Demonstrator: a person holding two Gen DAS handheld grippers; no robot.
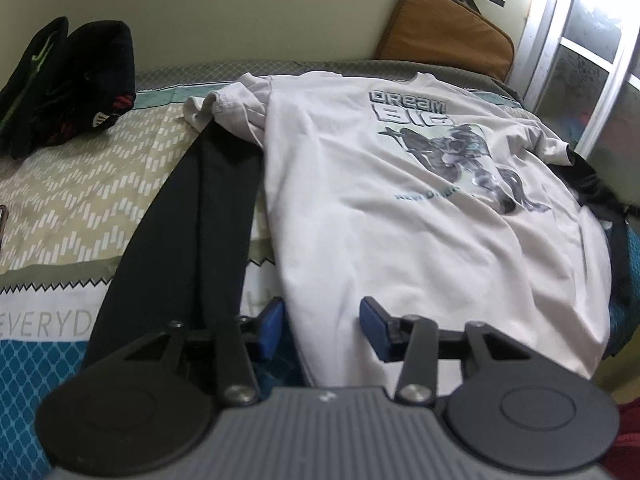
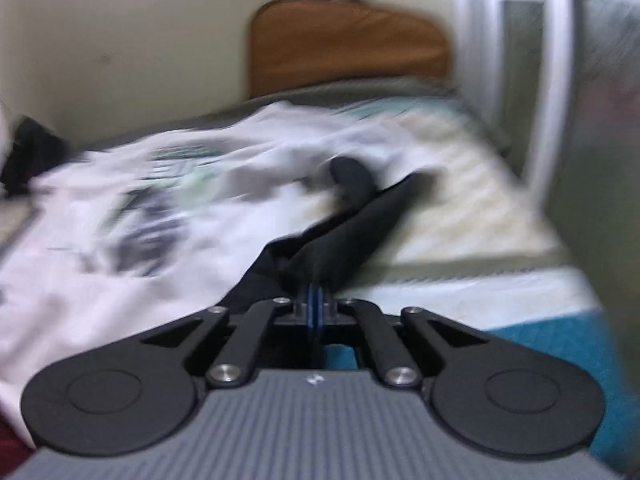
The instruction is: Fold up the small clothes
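White t-shirt (image 1: pixel 400 216) lies flat on the bed (image 1: pixel 80 184), print up, over a black garment (image 1: pixel 192 240). My left gripper (image 1: pixel 320 328) fingers part-open astride the shirt's near hem, not pinching. My right gripper (image 2: pixel 316 304) fingers clamped on black garment cloth. Best: pull the black piece clear low, without dragging the shirt.

Left view's decently sharp, room kinda dim, with daylight blowing out the window (image 1: pixel 592 40) on the right. Right view's badly motion-smeared, the shirt print (image 2: pixel 152 208) is mush. My fisheye bends every edge.
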